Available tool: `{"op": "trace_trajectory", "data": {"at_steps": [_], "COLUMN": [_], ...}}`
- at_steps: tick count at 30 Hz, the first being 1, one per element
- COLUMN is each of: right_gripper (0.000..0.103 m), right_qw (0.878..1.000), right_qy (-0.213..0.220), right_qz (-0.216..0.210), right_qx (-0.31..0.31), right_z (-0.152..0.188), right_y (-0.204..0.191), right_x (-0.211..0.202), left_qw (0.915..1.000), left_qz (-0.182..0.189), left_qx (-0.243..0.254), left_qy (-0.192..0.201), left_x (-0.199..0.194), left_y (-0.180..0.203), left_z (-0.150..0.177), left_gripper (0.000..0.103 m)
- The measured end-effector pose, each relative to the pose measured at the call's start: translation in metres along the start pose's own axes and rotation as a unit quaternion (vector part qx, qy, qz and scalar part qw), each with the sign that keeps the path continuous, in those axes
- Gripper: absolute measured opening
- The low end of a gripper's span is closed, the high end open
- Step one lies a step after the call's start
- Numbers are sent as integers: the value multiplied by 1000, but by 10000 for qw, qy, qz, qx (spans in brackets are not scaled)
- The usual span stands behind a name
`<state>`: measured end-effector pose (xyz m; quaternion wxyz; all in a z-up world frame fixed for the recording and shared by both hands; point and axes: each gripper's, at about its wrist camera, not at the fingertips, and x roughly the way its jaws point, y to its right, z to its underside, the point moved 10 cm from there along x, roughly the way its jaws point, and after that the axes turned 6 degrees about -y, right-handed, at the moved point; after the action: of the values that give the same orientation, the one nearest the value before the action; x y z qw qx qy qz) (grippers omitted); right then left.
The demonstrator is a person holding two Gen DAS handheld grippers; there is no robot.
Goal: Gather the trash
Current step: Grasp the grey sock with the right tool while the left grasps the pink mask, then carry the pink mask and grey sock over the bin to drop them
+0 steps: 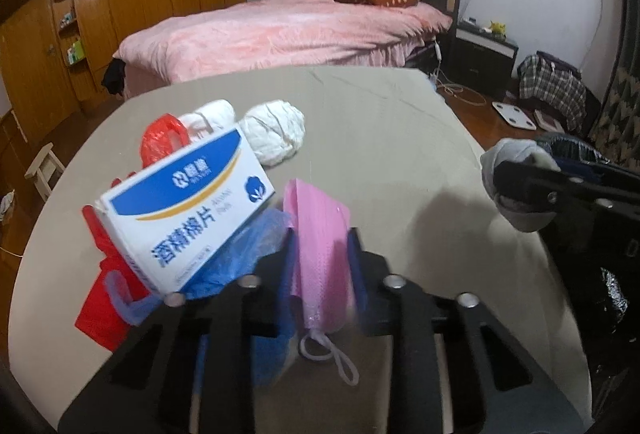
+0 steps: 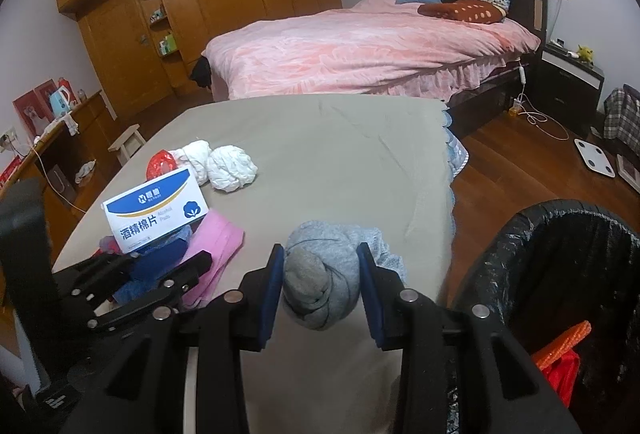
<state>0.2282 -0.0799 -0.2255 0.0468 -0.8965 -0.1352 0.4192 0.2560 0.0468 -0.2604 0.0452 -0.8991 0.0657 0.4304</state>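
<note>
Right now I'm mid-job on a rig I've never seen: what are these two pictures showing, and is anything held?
No robot arm: a person holds a two-finger gripper in each hand, each with a fisheye camera looking along its fingers. In the left view, the left gripper is shut on a pink face mask. In the right view, the right gripper clamps a grey sock ball. On the grey table lie a box of alcohol pads, white sock balls and a red bag. A lined bin stands at the right.

Pink face mask (image 1: 320, 246) pinched upright, grey balled sock (image 2: 324, 274) clamped above beige table
</note>
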Motion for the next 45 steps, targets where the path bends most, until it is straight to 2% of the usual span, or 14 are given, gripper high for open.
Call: {"op": "trace_trajectory", "data": {"at_steps": [1, 4, 14, 27, 35, 45], "right_gripper": [36, 36, 36, 36, 36, 36], "right_qw": [10000, 10000, 9996, 9972, 9943, 9891], "right_qy": [-6, 2, 257, 745, 1024, 1200], "right_qz": [2, 10, 26, 85, 287, 756], "right_qx": [1, -7, -76, -65, 59, 396], "right_z": [0, 1, -5, -16, -14, 3], "right_y": [0, 0, 0, 11, 38, 96], "right_x": [0, -2, -31, -93, -136, -179], "left_qw": [10000, 10000, 9975, 9934, 9896, 9830], "left_qz": [24, 50, 133, 312, 593, 1089], "left_qx": [24, -27, -154, 10, 191, 552], "left_qy": [-39, 42, 671, 1106, 1293, 1371], "left_x": [2, 0, -51, -115, -139, -153], "left_y": [2, 0, 2, 41, 80, 141], "left_z": [1, -1, -20, -37, -45, -47], "left_gripper": [9, 2, 1, 1, 1, 1]}}
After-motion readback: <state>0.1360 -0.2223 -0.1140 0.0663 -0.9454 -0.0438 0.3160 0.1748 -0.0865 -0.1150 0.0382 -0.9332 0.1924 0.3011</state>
